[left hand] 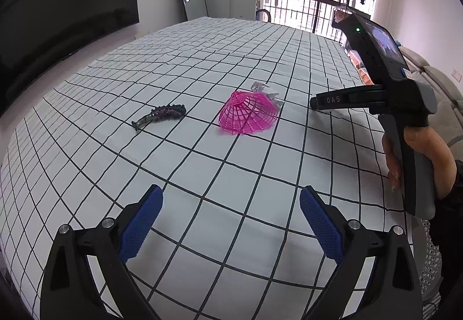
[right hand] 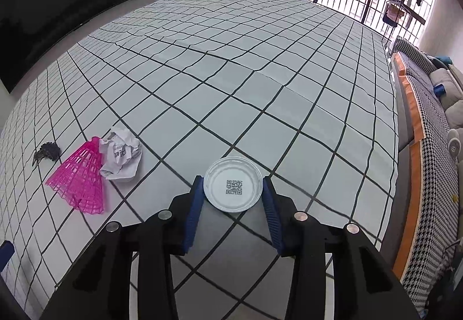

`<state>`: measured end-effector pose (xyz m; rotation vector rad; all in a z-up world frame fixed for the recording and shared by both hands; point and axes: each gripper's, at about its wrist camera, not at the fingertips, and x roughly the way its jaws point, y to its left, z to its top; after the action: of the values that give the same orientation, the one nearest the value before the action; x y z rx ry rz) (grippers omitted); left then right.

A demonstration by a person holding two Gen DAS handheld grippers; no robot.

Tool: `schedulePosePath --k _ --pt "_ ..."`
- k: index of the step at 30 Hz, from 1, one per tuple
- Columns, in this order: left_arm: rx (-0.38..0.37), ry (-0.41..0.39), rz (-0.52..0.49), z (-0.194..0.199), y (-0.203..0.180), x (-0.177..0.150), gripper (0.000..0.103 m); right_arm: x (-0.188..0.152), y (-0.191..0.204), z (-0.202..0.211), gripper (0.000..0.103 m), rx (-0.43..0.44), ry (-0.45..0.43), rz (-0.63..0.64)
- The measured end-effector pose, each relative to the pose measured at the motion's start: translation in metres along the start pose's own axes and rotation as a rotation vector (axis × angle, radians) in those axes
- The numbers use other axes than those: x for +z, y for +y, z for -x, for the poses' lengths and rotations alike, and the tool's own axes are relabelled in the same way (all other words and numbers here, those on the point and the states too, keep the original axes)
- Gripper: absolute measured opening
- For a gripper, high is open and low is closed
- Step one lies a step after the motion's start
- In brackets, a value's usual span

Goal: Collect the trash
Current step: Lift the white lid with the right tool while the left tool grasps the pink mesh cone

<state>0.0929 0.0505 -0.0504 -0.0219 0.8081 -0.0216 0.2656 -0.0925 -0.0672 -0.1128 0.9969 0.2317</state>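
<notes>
Pinching round lid (right hand: pixel 233 188) flat, code upward, right jaws; left jaws spread, empty.

R gripper (right hand: pixel 233 192) pads clamp white lid (right hand: pixel 233 188); pink shuttlecock (right hand: pixel 79 178), paper wad (right hand: pixel 121 156) left.

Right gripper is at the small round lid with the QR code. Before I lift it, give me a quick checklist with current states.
1. Round lid sits between the right gripper pads: ok.
2. Both pads touch the lid's rim: ok; firmness of grip: cannot tell.
3. Lid centred between the pads, not skewed: ok.
4. Left gripper open, holding nothing, well away from the lid: ok.
5. Crumpled paper and pink mesh cone lie off to the side, outside the lift path: ok.
6. Trash container to receive the lid in view: not ok, none seen.
</notes>
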Motion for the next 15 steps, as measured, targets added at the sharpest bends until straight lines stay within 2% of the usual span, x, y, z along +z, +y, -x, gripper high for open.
schedulePosePath --k 6,15 --pt "-0.008 0.007 -0.001 0.005 0.004 0.011 0.094 -0.036 -0.002 0.042 0.039 0.011 -0.048 -0.045" --pt "0.047 -0.017 -0.011 -0.013 0.012 0.042 0.096 -0.109 -0.009 0.096 0.039 0.031 -0.074 -0.137"
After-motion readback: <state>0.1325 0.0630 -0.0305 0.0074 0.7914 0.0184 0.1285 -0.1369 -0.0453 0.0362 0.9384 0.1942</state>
